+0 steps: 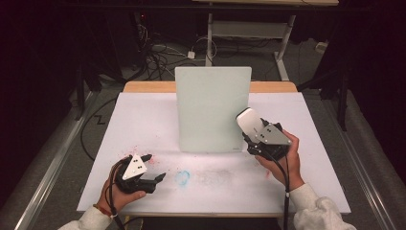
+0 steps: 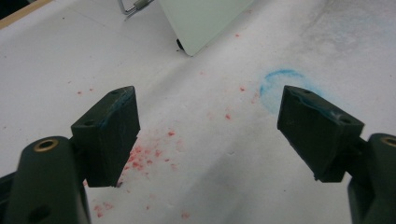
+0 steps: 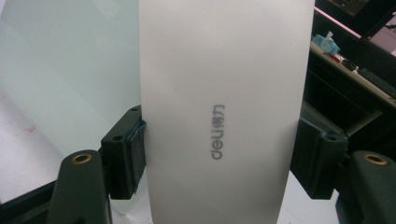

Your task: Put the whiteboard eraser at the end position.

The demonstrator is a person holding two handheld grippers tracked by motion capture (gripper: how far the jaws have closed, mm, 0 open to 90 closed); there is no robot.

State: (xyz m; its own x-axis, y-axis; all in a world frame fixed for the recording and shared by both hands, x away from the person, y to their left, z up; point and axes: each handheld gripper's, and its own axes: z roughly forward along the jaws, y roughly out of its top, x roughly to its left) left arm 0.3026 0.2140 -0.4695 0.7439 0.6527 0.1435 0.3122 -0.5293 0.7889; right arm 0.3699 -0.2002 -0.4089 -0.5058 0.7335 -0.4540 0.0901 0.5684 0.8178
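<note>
My right gripper (image 1: pixel 253 135) clamps white eraser block (image 3: pixel 224 112) by its long sides, lifted beside right edge of upright board (image 1: pixel 210 108), pad face ready to wipe. Left gripper (image 1: pixel 155 166) wide apart, idle near table (image 1: pixel 143 115) front edge, over red crumbs (image 2: pixel 140 158)

We note a white table sheet (image 1: pixel 143 120) over a wooden tabletop, whose bare edge (image 1: pixel 148 86) shows at the far side. Red crumbs (image 2: pixel 140 156) are scattered on the sheet near its front left, with a faint blue ring-shaped smear (image 1: pixel 182 177) just to their right and a grey smudge (image 1: pixel 215 176) beside that. Behind the table we see a tangle of black cables (image 1: pixel 155 57) on the grey floor, and the white legs of a second desk (image 1: pixel 249 29).
</note>
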